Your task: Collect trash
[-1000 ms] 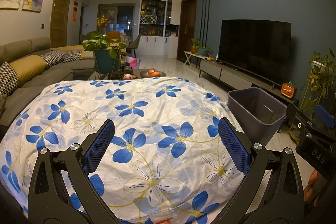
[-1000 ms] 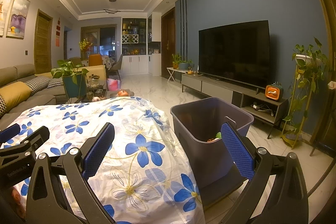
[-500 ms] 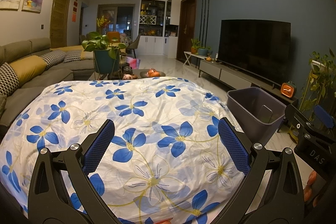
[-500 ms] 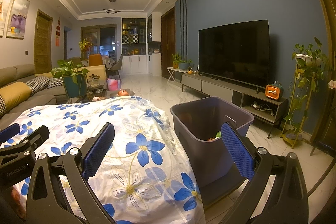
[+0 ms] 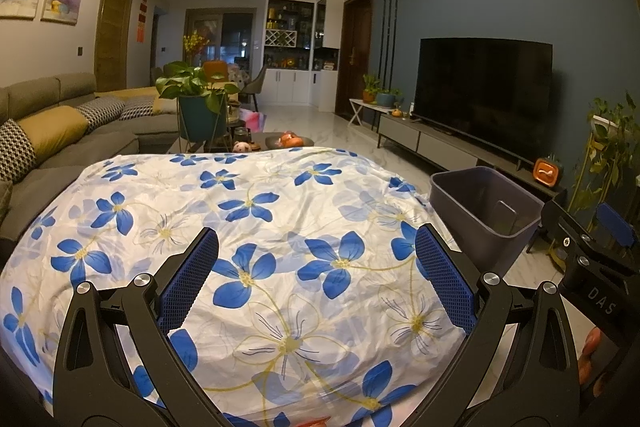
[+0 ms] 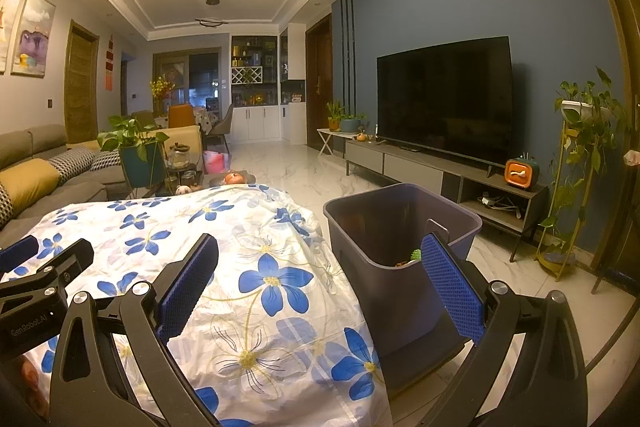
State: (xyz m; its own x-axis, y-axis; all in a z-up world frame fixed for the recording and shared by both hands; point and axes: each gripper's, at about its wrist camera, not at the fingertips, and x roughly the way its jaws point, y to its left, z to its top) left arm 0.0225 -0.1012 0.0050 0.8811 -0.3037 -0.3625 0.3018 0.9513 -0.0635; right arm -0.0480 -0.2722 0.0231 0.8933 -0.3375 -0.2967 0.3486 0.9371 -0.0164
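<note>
A dark purple bin stands on the floor at the right edge of a table covered with a white cloth with blue flowers. Some green and orange scraps lie inside the bin. The bin also shows in the left wrist view, right of the cloth. My left gripper is open and empty above the cloth. My right gripper is open and empty, over the cloth's right edge with its right finger in front of the bin. No loose trash shows on the cloth.
A grey sofa runs along the left. A potted plant and small items stand beyond the table's far end. A TV on a low cabinet lines the right wall, with a plant stand beside it.
</note>
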